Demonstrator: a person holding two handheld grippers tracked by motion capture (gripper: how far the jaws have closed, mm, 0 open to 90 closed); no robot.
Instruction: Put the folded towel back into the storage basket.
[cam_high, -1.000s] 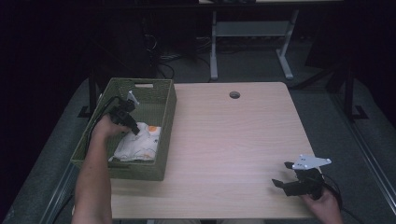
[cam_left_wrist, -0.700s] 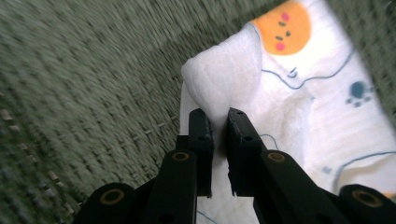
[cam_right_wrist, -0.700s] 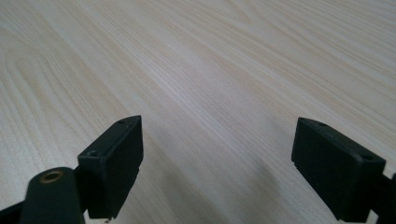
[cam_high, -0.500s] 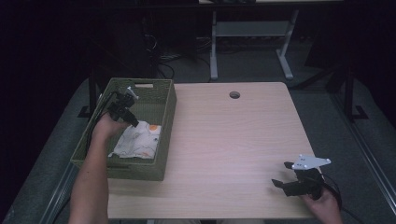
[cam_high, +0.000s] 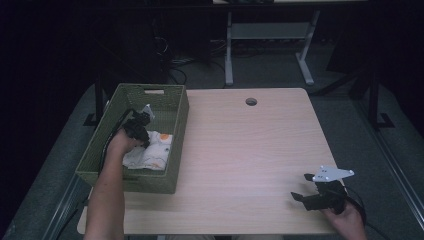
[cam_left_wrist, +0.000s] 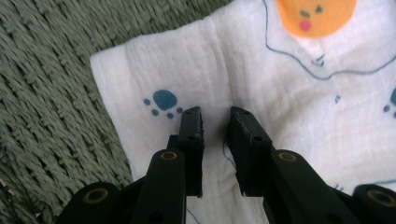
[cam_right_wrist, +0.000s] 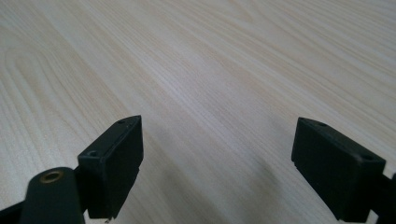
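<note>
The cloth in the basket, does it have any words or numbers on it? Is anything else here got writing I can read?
No words or numbers can be read anywhere.
The cloth has only pictures: a blue paw print, an orange round face and thin blue lines.
The basket, the table, the left gripper and the right gripper bear no label or sign.

Lab or workshop: bare wooden table (cam_high: 250, 150), metal desk frame (cam_high: 265, 45) behind, floor cables (cam_high: 175, 60), dark surroundings.
</note>
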